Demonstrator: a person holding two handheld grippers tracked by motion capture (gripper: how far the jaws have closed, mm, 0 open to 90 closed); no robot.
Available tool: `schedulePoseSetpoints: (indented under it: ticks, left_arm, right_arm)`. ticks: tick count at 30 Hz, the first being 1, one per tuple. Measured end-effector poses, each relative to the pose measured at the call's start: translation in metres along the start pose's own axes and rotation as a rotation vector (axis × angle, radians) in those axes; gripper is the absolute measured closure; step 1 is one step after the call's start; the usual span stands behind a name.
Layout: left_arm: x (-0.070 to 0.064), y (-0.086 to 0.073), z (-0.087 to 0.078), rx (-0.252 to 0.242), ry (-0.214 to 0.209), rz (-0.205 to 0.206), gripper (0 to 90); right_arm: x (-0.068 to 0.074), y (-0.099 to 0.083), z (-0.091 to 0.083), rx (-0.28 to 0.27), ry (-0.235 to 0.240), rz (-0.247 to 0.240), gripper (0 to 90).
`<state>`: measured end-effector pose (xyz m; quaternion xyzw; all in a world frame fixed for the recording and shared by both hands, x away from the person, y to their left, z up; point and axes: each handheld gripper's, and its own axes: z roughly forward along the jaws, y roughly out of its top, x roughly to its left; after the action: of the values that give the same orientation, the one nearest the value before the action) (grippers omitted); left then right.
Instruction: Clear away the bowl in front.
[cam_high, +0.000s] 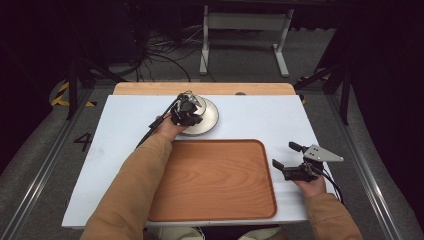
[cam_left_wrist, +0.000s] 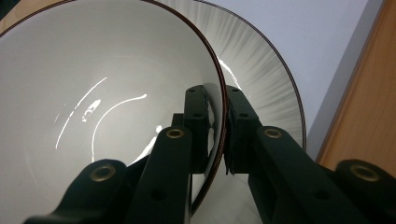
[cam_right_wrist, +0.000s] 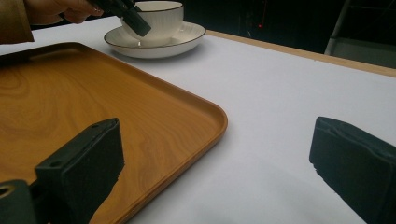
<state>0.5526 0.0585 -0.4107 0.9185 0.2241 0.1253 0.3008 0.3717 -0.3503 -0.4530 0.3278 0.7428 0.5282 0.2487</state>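
A white cup (cam_right_wrist: 156, 18) with a thin dark rim stands on a white saucer (cam_right_wrist: 187, 37) at the far middle of the table. My left gripper (cam_high: 187, 111) is shut on the cup's rim (cam_left_wrist: 223, 122), one jaw inside the cup and one outside. The saucer (cam_left_wrist: 266, 84) shows behind the cup in the left gripper view. My right gripper (cam_high: 285, 156) hovers open over the white table to the right of the wooden tray (cam_high: 215, 180), with nothing between its wide-apart jaws.
The wooden tray (cam_right_wrist: 93, 102) lies bare at the front middle of the white table top (cam_high: 265, 115). A strip of wooden edge (cam_high: 200, 88) runs along the table's far side. Cables and a white metal stand (cam_high: 245, 35) are on the floor beyond.
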Motion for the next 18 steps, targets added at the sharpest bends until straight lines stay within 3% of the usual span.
schedulePoseSetpoints:
  ticks: [8, 13, 18]
  left_arm:
    - [-0.0036, 0.0025, -0.0006, 0.022, 0.032, 0.044, 82.7]
    - [-0.0068, 0.0044, -0.0011, 0.030, 0.059, 0.046, 82.7]
    - [-0.0073, 0.0073, -0.0060, 0.029, 0.058, 0.040, 82.4]
  right_arm:
    - [0.0001, 0.0000, -0.0001, -0.001, 0.000, -0.001, 3.5]
    - [0.0000, 0.0000, -0.0001, -0.001, 0.000, 0.000, 3.5]
    - [0.0000, 0.0000, -0.0002, -0.001, 0.000, 0.000, 3.5]
